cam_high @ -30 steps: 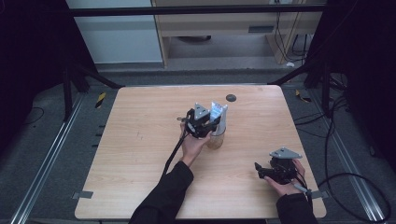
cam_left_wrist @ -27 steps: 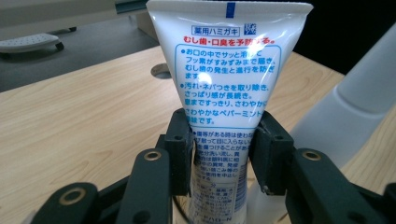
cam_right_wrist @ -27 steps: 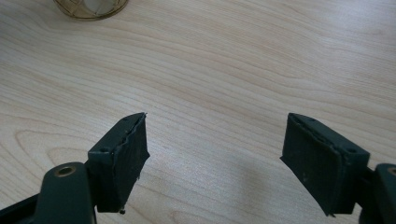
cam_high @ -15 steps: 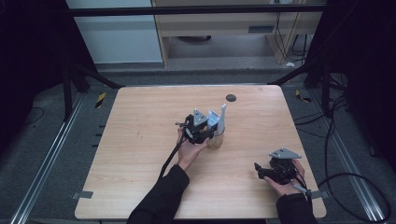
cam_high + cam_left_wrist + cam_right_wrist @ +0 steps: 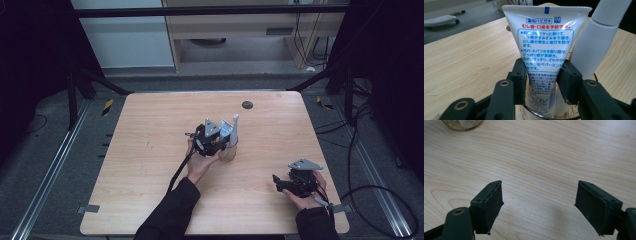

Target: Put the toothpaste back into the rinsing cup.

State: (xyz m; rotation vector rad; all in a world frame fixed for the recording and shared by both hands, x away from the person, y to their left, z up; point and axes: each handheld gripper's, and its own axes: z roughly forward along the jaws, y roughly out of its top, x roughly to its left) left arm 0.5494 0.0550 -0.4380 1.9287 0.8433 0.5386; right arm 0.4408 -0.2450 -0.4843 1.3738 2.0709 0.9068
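Left gripper clamped on a toothpaste tube standing in a cup; right gripper idle and open.

High view: the left gripper [image 5: 216, 141] sits mid-table against the clear round cup [image 5: 229, 153], which holds the white plastic toothpaste tube with blue and red print [image 5: 226, 131] upright; the right gripper [image 5: 280, 183] rests near the front right corner of the light wooden table [image 5: 150, 150], well apart. Left gripper view: both pads press the tube [image 5: 545, 50] partway up; a white cylindrical handle [image 5: 594, 45] leans just beside it. Right gripper view: jaws stand wide apart over bare wood, gripping nothing; the cup's rim [image 5: 461, 125] lies far off.
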